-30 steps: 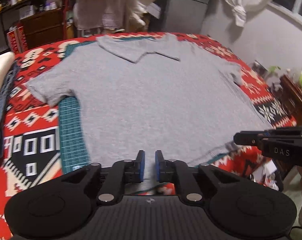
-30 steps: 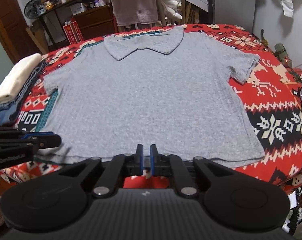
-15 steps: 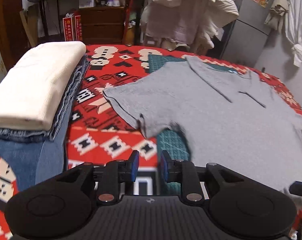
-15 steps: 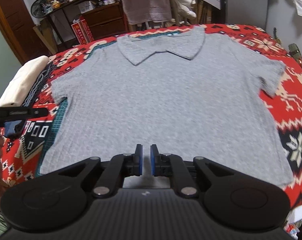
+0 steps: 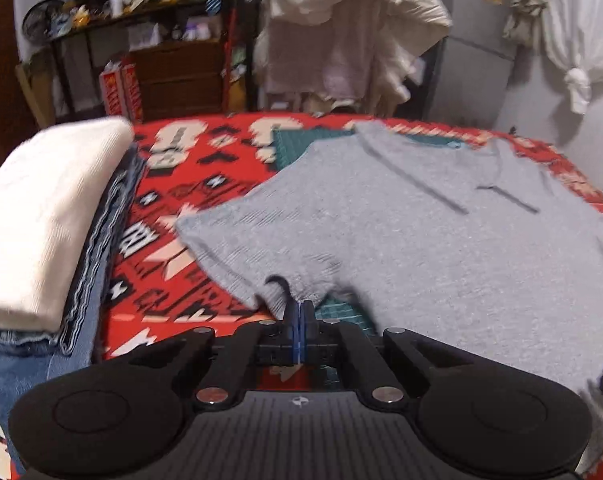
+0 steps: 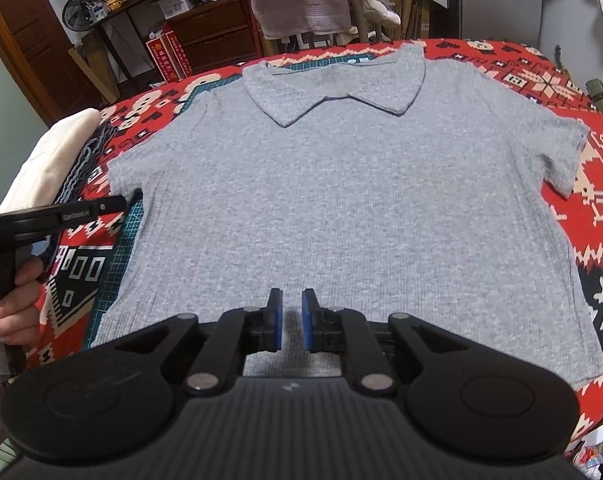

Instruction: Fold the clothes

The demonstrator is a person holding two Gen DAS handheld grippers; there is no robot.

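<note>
We've got the grey shirt (image 6: 341,216) spread flat, collar far side, on the red cloth (image 6: 573,92). Our left gripper (image 5: 298,312) is pinched tight on the sleeve hem (image 5: 269,292), lifting it slightly. Our right gripper (image 6: 288,320) hovers over the bottom hem, jaws slightly parted, gripping nothing. Folded stack (image 5: 41,216) sits left of the shirt.

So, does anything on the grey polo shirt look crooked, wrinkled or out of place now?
Only one spot: the grey ribbed polo shirt lies flat and square, collar spread, but its sleeve edge is bunched up where the shut left gripper pinches it. The right gripper is open.
</note>
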